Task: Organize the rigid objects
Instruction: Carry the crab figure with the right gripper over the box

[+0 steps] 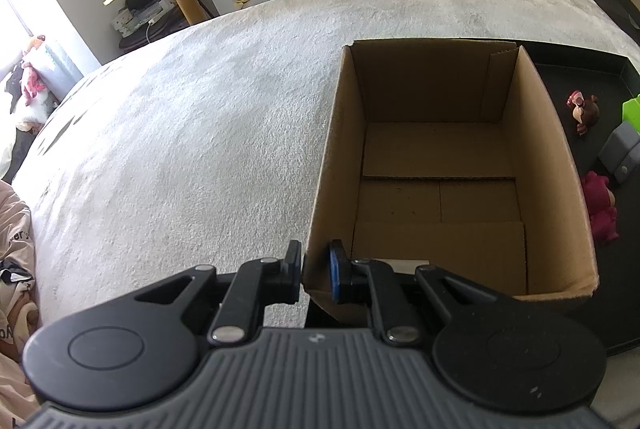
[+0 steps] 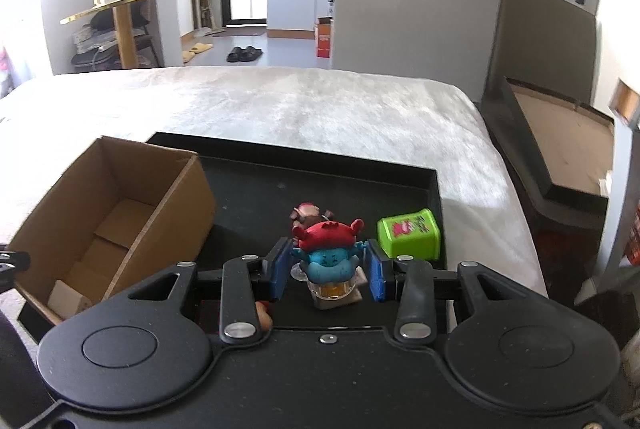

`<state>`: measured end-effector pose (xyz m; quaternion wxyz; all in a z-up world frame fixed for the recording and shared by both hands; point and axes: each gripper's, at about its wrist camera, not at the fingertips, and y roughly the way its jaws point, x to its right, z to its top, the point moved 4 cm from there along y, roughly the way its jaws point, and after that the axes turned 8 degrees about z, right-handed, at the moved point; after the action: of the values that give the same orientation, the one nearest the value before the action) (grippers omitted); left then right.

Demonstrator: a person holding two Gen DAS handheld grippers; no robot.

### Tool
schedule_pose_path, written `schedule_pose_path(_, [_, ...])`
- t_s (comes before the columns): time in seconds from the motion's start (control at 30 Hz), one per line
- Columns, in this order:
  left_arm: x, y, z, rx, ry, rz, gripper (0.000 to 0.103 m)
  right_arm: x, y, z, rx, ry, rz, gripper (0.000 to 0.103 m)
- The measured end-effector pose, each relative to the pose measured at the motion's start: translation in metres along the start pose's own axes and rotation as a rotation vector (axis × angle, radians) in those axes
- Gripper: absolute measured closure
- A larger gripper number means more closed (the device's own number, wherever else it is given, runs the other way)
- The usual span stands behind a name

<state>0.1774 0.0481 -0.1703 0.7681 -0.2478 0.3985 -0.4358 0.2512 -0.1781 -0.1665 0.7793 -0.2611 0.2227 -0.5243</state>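
Observation:
An open cardboard box (image 1: 440,165) stands on the black tray (image 1: 592,77); it also shows in the right wrist view (image 2: 120,221). My left gripper (image 1: 314,271) is shut on the box's near left wall. My right gripper (image 2: 329,269) is open, its blue pads on either side of a blue figurine with a red crab hat (image 2: 329,253), with gaps on both sides. Behind it stands a small brown-haired figurine (image 2: 307,215). A green block (image 2: 410,233) lies to the right on the tray (image 2: 320,181).
The tray lies on a bed with a white fuzzy cover (image 1: 200,109). A pink plush toy (image 1: 600,209), a grey box (image 1: 620,153) and a small doll (image 1: 584,109) lie on the tray right of the carton. A dark headboard panel (image 2: 540,89) stands to the right.

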Motion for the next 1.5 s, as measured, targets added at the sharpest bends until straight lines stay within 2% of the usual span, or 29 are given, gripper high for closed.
schedule_pose_path(0.43, [-0.007, 0.0, -0.002, 0.008, -0.029, -0.029, 0.091, -0.055, 0.0, 0.034, 0.013, -0.135, 0.063, 0.064])
schedule_pose_path(0.77, [-0.014, 0.001, -0.004, -0.003, -0.073, -0.07, 0.092, -0.097, 0.001, 0.047, 0.001, -0.234, 0.127, 0.064])
schedule_pose_path(1.13, [-0.021, 0.001, -0.005, -0.009, -0.115, -0.102, 0.092, -0.149, 0.009, 0.053, -0.044, -0.425, 0.218, 0.064])
schedule_pose_path(1.5, [-0.029, 0.004, -0.006, -0.016, -0.16, -0.147, 0.093, -0.188, 0.011, 0.059, -0.087, -0.617, 0.272, 0.064])
